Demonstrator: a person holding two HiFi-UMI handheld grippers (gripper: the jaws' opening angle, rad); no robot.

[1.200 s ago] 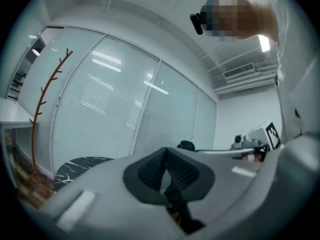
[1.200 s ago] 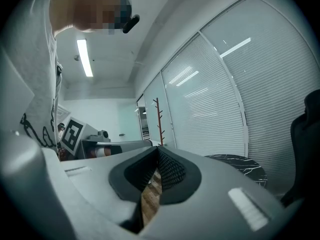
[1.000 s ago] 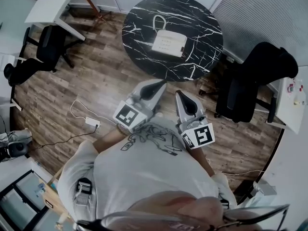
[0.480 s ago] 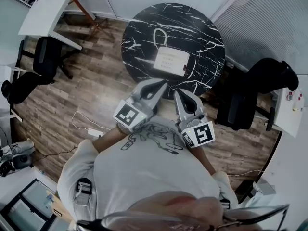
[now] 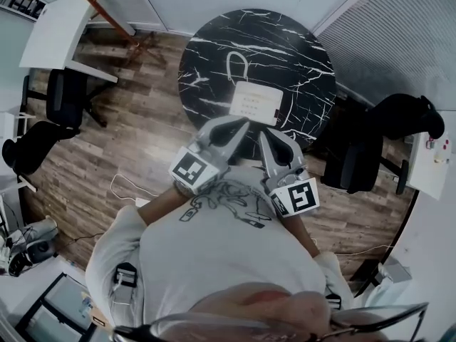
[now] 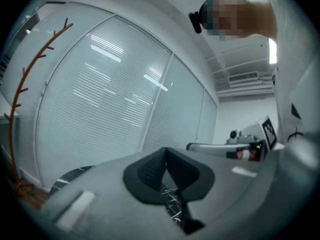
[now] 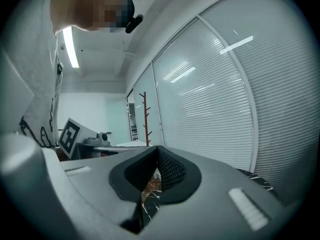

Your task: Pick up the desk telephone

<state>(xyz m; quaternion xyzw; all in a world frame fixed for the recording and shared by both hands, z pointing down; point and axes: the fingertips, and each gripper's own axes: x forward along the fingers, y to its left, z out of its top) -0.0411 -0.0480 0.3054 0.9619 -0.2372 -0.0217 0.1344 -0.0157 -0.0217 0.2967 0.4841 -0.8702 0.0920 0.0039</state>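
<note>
The desk telephone (image 5: 255, 102) is a flat white set with rows of buttons. It lies on the round black marble table (image 5: 214, 48), and a white looped part (image 5: 236, 64) lies just beyond it. Both grippers are held level at the table's near edge, short of the phone and apart from it. In the head view my left gripper (image 5: 241, 125) is shut with nothing in it, and my right gripper (image 5: 265, 137) beside it is also shut and empty. The left gripper view shows the left gripper (image 6: 166, 156) with its pads pressed together, and the right gripper (image 7: 157, 156) looks the same in its own view.
A black office chair (image 5: 370, 144) stands right of the table. More black chairs (image 5: 60, 95) and a white desk (image 5: 60, 27) are at the left. A red-brown coat rack (image 5: 107, 6) stands by the blinds. A white power cable (image 5: 128, 189) lies on the wooden floor.
The person has walked toward the table. Both shut grippers have travelled with them and now reach its near edge, closer to the telephone.
</note>
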